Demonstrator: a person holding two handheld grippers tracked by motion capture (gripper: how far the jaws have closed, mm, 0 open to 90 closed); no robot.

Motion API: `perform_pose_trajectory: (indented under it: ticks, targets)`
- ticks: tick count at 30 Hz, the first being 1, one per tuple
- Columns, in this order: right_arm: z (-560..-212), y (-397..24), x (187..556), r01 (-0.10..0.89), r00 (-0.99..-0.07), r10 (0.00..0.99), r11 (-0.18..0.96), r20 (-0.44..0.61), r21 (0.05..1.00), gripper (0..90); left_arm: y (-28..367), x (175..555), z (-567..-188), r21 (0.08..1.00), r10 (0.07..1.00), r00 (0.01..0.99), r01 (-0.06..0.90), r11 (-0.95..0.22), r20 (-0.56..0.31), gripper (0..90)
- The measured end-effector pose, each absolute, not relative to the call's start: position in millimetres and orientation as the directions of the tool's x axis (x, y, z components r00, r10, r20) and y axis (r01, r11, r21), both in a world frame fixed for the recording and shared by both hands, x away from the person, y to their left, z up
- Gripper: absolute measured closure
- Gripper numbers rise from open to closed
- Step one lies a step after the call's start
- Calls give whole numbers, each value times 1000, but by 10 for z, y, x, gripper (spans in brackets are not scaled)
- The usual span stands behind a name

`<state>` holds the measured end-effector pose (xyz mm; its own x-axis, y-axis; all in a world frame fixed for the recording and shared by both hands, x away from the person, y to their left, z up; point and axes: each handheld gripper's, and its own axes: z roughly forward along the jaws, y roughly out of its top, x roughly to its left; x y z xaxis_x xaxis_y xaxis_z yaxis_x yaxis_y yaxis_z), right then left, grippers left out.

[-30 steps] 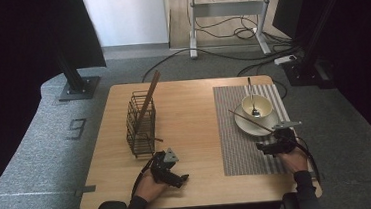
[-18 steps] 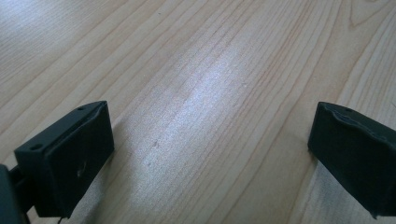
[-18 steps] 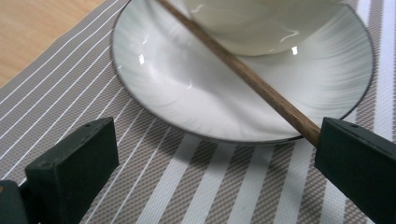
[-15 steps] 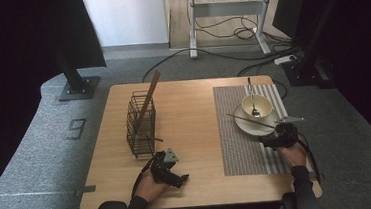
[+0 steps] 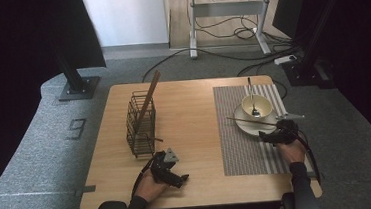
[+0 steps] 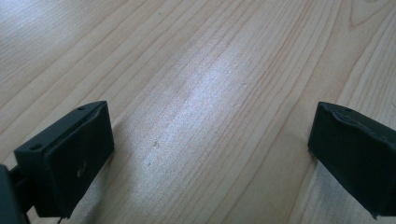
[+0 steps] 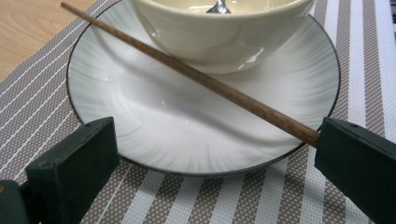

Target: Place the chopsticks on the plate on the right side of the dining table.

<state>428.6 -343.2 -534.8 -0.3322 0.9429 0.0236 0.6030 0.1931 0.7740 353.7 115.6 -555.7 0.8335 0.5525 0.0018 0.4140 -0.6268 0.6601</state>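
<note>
Both tongs, left and right, gape wide.

Black two-jaw claws, dark sleeves, trailing cables.

Left claw, near the front edge of the bench: matte black body, topped with a grey three-cornered plate, trailed by a thin black cable looping back toward a dark sleeve. Right claw, toward the right edge of the same bench: black too, with a pale grey plate on top and a black cable curving along the dark-sleeved forearm. Seen close: blocky black jaws, squared at the tips, edges slightly worn, small round screw holes sunk in the upper faces. Pads flat, dull, unmarked.
</note>
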Motion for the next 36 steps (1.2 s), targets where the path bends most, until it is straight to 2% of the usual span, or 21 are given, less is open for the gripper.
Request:
perform_pose_trajectory:
  ticks: [36]
  targets:
    - [-5438,-3458,4424,593,-325,945,221,-21,774,0,1156,3537,-5557,660,553,833,414,-627,2,0]
